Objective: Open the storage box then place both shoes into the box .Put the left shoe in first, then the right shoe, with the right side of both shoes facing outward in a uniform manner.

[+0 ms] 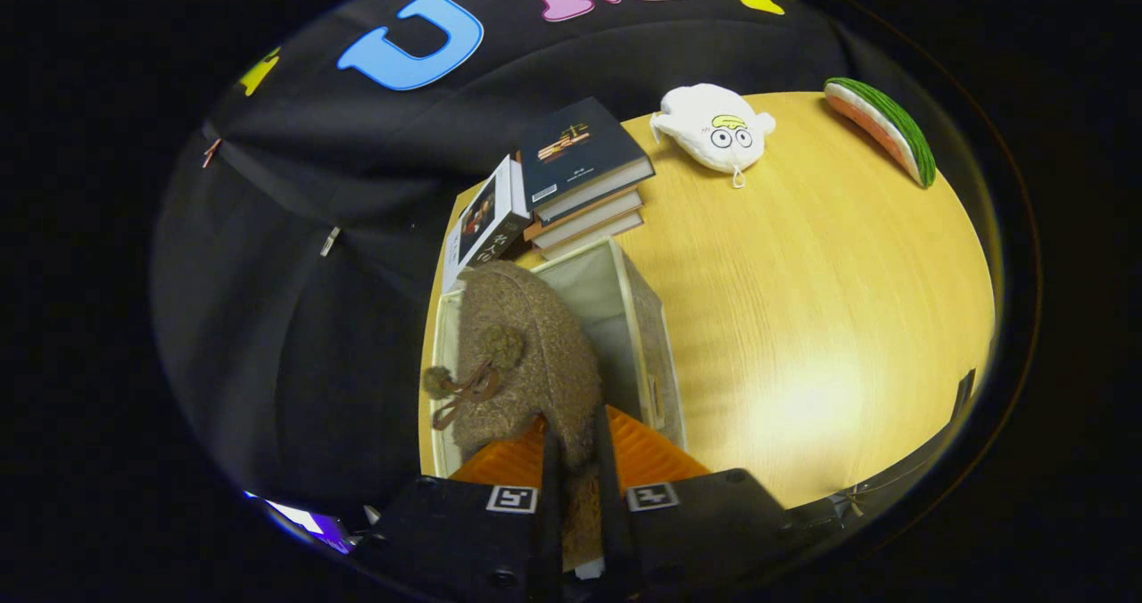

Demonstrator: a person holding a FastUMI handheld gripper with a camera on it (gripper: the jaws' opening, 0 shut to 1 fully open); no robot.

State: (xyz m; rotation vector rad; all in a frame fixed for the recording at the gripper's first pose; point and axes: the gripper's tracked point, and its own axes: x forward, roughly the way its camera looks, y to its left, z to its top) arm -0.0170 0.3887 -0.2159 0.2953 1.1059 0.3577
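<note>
My hand-held gripper (578, 460) is clenched on a brown fuzzy shoe (526, 362); both fingers press the shoe's rear edge, with only a narrow strip of the fuzzy material between them. The shoe hangs just ahead of the fingers, its body rising away from them. Two pom-poms on a brown cord (473, 375) dangle on the side turned toward me.

The shoe is over the open storage box (647, 335), a light fabric-walled box with a pale lining. The shoe covers the nearer and left part of the opening; the far corner and the right inner wall stay visible beyond it. I cannot tell whether the shoe touches the bottom or the walls of the box. A cut-out handle shows on the right outer wall of the box.

The box stands on a yellow wood-grain surface (803, 300), at its left side, near the black booth wall. Just beyond the box lies a stack of books (584, 179), the top one dark-covered; a further book with a white spine (486, 224) leans tilted against the stack's left side. Farther out on the surface, well apart from the box, lies a white plush toy with cartoon eyes (714, 126), and beyond it, to the right, a watermelon-slice plush (883, 130).
</note>
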